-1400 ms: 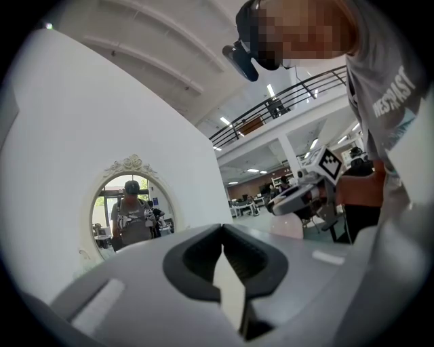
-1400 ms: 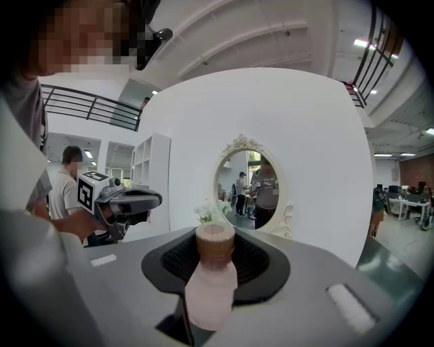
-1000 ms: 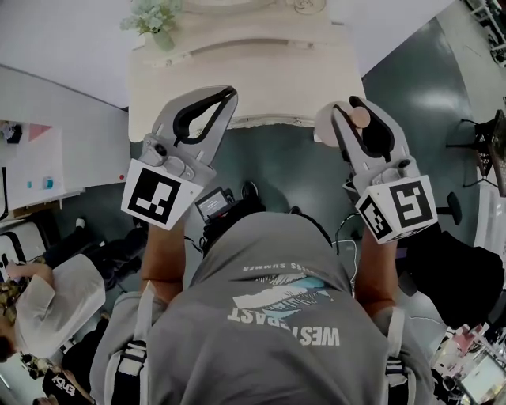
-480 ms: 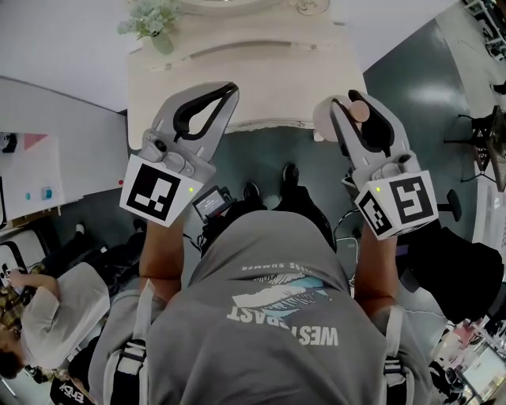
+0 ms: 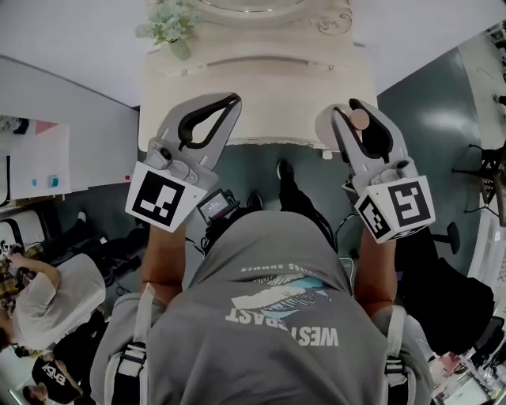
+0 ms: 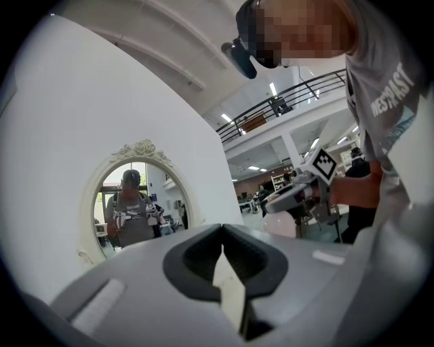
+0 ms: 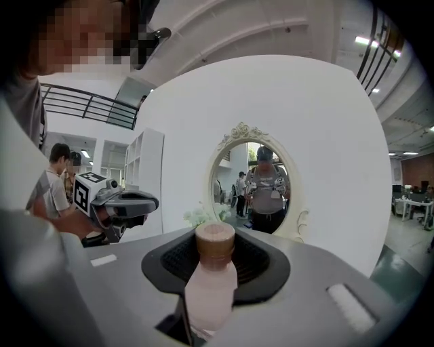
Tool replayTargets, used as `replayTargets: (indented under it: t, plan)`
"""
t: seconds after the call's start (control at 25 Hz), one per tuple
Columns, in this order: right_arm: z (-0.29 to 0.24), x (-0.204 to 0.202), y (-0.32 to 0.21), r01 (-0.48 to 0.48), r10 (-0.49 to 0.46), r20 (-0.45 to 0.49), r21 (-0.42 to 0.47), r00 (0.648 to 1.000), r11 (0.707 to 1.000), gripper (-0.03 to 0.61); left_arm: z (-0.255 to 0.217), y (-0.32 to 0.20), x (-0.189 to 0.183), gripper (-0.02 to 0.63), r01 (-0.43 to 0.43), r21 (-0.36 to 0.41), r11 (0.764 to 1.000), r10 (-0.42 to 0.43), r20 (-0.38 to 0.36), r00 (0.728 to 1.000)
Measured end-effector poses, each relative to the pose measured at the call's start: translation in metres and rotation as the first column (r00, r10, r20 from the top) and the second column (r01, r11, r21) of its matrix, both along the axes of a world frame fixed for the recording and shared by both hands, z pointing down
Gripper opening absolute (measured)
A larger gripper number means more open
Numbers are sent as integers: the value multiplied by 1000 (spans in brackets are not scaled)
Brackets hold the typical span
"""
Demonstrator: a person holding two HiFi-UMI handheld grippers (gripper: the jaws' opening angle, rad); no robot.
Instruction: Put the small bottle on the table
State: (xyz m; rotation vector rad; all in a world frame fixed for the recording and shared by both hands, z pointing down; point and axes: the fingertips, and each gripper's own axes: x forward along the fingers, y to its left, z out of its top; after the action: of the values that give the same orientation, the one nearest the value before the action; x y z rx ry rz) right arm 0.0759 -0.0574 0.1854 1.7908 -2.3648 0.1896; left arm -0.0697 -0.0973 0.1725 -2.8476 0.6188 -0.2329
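Observation:
The small bottle (image 7: 211,284) is pale pink with a brown cap and stands upright between the jaws of my right gripper (image 7: 215,238), which is shut on it. In the head view that gripper (image 5: 349,111) hovers over the front right edge of the cream dressing table (image 5: 269,87), with the bottle's cap (image 5: 359,119) showing between its jaws. My left gripper (image 5: 231,101) is level with it over the table's front left edge. Its jaws (image 6: 222,234) meet with nothing between them.
An oval mirror (image 7: 254,179) in an ornate frame stands at the back of the table against a white wall. A small potted plant (image 5: 170,28) sits at the table's back left and a glass object (image 5: 332,24) at the back right. People sit on the floor at the left (image 5: 32,300).
Both grippers have moved forward, from just short of the table's front edge to over it. The bottle stays in the right gripper, and the left jaws stay together.

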Motion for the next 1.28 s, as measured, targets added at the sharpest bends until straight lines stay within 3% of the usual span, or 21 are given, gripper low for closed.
replayTargets:
  t: [0.72,1.28]
  plan:
    - [12,45,-94,142,-142,16,-13,990,990,130,15,-62,34,5,153,-34,988,-152,35,988]
    - [35,68,-149,187,-186,34,-35,982,982,130,36,-95,50,5,212,-66,975,-206,77,975]
